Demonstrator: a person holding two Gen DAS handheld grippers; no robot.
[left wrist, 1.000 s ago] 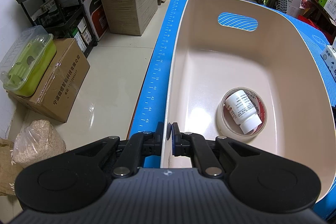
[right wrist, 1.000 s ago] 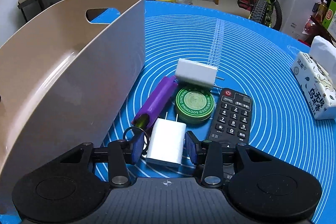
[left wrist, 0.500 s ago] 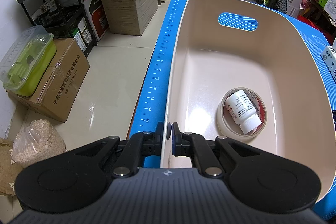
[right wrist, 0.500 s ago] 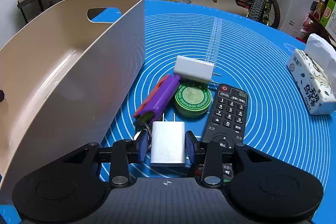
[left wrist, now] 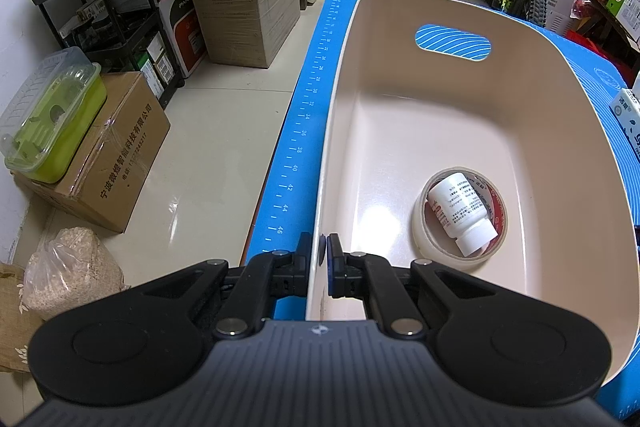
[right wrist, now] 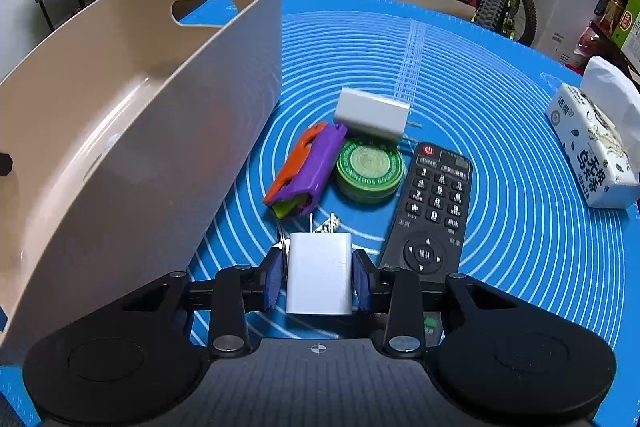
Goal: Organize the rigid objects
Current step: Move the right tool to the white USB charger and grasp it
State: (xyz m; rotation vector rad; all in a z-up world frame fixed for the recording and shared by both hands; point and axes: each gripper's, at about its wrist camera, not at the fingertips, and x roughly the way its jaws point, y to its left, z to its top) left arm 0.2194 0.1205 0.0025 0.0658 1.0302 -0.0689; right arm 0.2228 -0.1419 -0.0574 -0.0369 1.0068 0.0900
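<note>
**Right gripper clamps white charger, left gripper pinches bin rim**

Left gripper (left wrist: 319, 259) is closed on the near rim of the beige bin (left wrist: 552, 155), one pad inside the wall, one outside. Bin sits on the blue mat (right wrist: 460, 87) covering the table. Inside the bin: a tape roll (left wrist: 424, 223) lying flat, with a white pill bottle (left wrist: 460, 205) resting tilted in its hole.

Right gripper (right wrist: 319, 277) has a white charger (right wrist: 319, 277) between its blue pads, both pads against the charger's sides, prongs pointing away from the camera. Bin wall is to the left of it. Whether the charger is off the mat, cannot tell.

On the mat past the gripper: purple-orange folding tool (right wrist: 308, 167), green round tin (right wrist: 369, 169) touching it, second white charger (right wrist: 372, 115) behind the tin, black remote (right wrist: 434, 203) just right of the tin. Tissue pack (right wrist: 592, 151) well apart at far right.
</note>
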